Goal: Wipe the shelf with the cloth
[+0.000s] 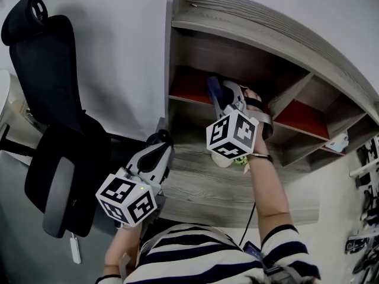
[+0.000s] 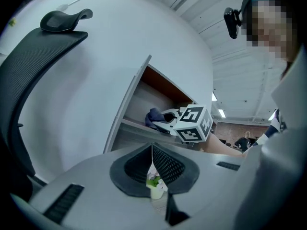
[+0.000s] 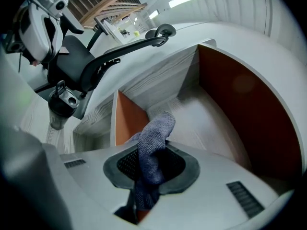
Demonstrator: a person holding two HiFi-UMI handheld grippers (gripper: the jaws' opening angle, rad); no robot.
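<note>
The blue-grey woven cloth (image 3: 152, 147) is being held in my right hand-held gripper (image 3: 151, 159). The jaws are clamping on its bunched middle, and its free end is sticking out past the tips. Cloth and gripper are sitting inside the left upper compartment of the grey wood-grain shelf unit (image 1: 237, 52), which has an orange-red back panel. The cloth's end is pointing toward the compartment's grey floor board near the back corner. I cannot tell whether it is touching the board. My right hand (image 1: 254, 108) is reaching up into that compartment from below.

My left hand-held gripper (image 2: 152, 150) is holding nothing, its jaws resting together. It is hanging low, just off the left front edge of the unit's wide lower ledge and well apart from the cloth. A small pale pot with green leaves and light flowers (image 1: 224, 160) is standing upright on that ledge. It is below the right hand-held gripper's marker cube and beyond the left jaws.

A black mesh office chair with a headrest (image 1: 53, 99) is standing to the left of the shelf unit, against the white wall (image 1: 124, 34).
</note>
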